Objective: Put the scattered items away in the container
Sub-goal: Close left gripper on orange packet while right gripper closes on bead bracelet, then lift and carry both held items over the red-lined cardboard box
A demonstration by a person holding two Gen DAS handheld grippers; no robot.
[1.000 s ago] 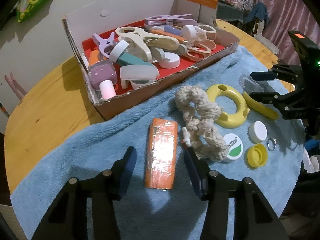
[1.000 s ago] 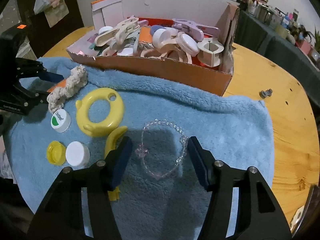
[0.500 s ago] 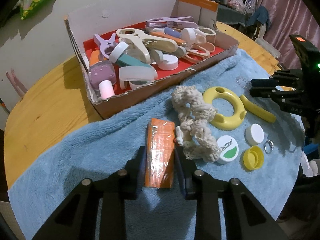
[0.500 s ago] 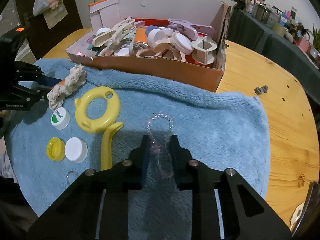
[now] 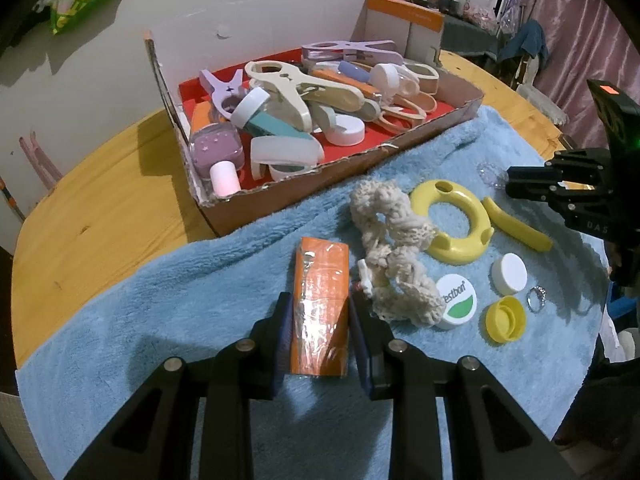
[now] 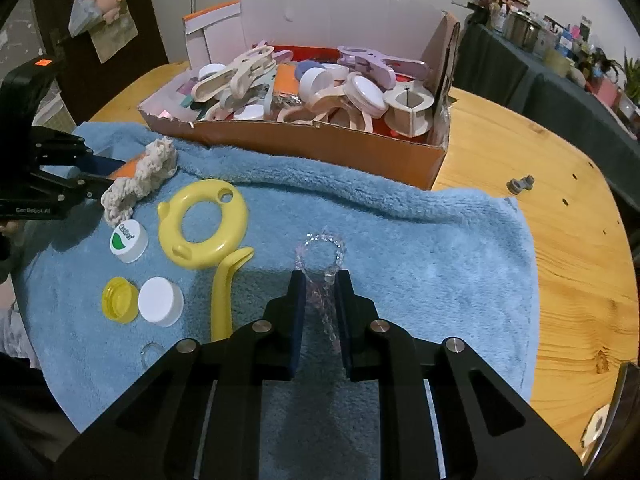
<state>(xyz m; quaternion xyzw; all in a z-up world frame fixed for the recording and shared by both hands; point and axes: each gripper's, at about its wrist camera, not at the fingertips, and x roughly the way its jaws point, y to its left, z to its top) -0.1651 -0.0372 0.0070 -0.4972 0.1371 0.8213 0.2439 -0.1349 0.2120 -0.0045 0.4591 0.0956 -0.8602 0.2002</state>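
Note:
My left gripper [image 5: 319,310] is shut on an orange wrapped packet [image 5: 320,300] that lies on the blue towel [image 5: 160,320]. My right gripper [image 6: 321,280] is shut on a clear pink bead bracelet [image 6: 322,252], squeezed into a narrow loop on the towel [image 6: 420,260]. The cardboard box [image 5: 320,184] holds several clips, caps and lids; it also shows in the right wrist view [image 6: 320,148]. The right gripper shows at the right edge of the left wrist view [image 5: 560,188]; the left one shows at the left of the right wrist view [image 6: 60,176].
On the towel lie a cream knitted rope [image 5: 392,248], a yellow ring [image 5: 452,220], a yellow stick [image 5: 516,224], a green-and-white cap [image 5: 456,306], a white cap [image 5: 509,274], a yellow cap [image 5: 505,319] and a small metal ring [image 5: 535,298]. A small grey part [image 6: 520,184] sits on the wooden table.
Both grippers closed from wide open: the left onto the orange packet, the right onto the bracelet, which got squeezed narrow. Both now sit slightly higher and nearer the box.

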